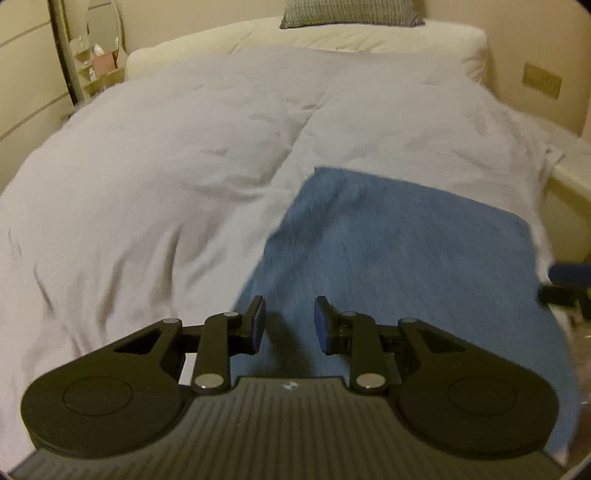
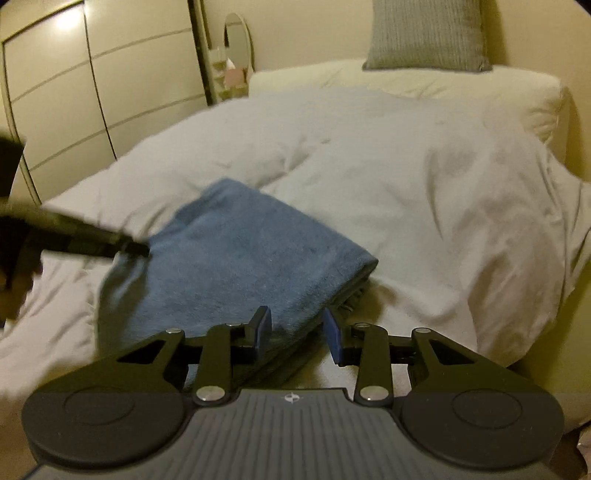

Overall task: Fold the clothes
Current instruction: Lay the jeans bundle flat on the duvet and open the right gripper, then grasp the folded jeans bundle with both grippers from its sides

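Note:
A blue towel (image 2: 240, 258), folded over with its layered edge toward the right, lies on the near part of the bed. In the left wrist view the towel (image 1: 388, 266) fills the lower right. My left gripper (image 1: 290, 317) is open just above its near left part, nothing between the pads. From the right wrist view, the left gripper (image 2: 129, 247) reaches in from the left and its tip meets the towel's left edge. My right gripper (image 2: 297, 325) is open at the towel's near right corner: one finger is over the cloth, the other is past its edge.
A rumpled white duvet (image 1: 166, 166) covers the bed. A cream pillow (image 2: 406, 77) and a grey cushion (image 2: 428, 33) sit at the head. A wardrobe (image 2: 92, 92) and an oval mirror (image 2: 238, 38) stand on the left. The bed's right edge (image 1: 565, 184) drops off nearby.

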The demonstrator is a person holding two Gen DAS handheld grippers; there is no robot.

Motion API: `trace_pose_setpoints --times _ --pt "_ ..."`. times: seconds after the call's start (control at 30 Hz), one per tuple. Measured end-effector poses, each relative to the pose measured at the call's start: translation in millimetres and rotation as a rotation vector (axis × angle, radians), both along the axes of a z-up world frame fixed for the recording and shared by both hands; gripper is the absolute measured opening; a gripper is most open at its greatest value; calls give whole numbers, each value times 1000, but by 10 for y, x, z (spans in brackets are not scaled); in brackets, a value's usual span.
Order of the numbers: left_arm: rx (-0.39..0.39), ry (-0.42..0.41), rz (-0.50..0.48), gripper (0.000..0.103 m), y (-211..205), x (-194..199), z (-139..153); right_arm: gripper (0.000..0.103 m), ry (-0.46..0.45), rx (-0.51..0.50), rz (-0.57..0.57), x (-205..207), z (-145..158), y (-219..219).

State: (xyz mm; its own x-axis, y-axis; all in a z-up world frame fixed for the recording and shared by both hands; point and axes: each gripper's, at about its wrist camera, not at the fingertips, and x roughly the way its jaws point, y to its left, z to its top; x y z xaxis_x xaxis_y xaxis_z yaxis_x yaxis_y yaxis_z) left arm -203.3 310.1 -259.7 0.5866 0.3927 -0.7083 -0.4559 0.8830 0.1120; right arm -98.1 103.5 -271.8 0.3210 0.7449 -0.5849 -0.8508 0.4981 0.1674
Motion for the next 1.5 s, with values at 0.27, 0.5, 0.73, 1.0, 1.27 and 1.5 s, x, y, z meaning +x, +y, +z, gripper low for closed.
trace_pose_setpoints --times 0.27,0.5,0.73,1.0,1.27,1.5 --pt "-39 -14 122 25 -161 -376 -244 37 20 -74 9 -150 -187 95" --pt "-58 -36 170 25 -573 -594 -102 38 34 -36 21 -334 -34 -55" --pt "-90 15 248 24 -811 -678 -117 41 23 -93 5 -496 5 -95" --pt "-88 -35 310 34 -1406 -1187 321 61 33 -55 4 -824 329 -524" --pt "-158 -136 341 49 -1801 -1591 626 90 105 44 10 -995 510 -962" --pt "-545 -387 440 54 -1557 -1892 438 90 608 300 -30 -400 93 -1358"
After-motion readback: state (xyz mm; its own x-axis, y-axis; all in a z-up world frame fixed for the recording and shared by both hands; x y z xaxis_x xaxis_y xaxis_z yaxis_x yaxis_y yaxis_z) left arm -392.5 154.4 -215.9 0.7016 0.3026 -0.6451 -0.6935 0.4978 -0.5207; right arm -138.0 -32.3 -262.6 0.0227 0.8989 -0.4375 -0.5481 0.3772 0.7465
